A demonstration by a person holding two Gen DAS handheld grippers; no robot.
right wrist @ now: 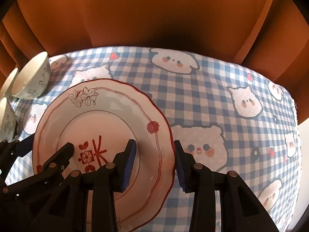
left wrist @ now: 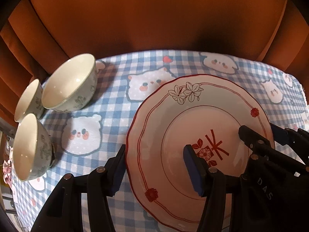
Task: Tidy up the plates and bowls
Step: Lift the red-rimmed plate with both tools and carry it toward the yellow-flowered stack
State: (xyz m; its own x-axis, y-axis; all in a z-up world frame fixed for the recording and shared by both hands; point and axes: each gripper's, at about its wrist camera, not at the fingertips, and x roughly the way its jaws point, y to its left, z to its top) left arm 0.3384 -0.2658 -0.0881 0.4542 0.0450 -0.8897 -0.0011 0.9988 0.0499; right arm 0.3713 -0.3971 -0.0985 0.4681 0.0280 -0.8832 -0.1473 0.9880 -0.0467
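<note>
Warm, dim light gives both views an orange tint. Bowls [left wrist: 70, 83] cast soft shadows to the right on the surface [left wrist: 115, 116]. Small glare spots sit inside them. Fisheye bends the edges; corners are black.

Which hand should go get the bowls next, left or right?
Left. The three bowls sit left of the plate, close beside the open left tool. The right tool straddles the plate's right rim, so it would probably have to cross the plate.
</note>
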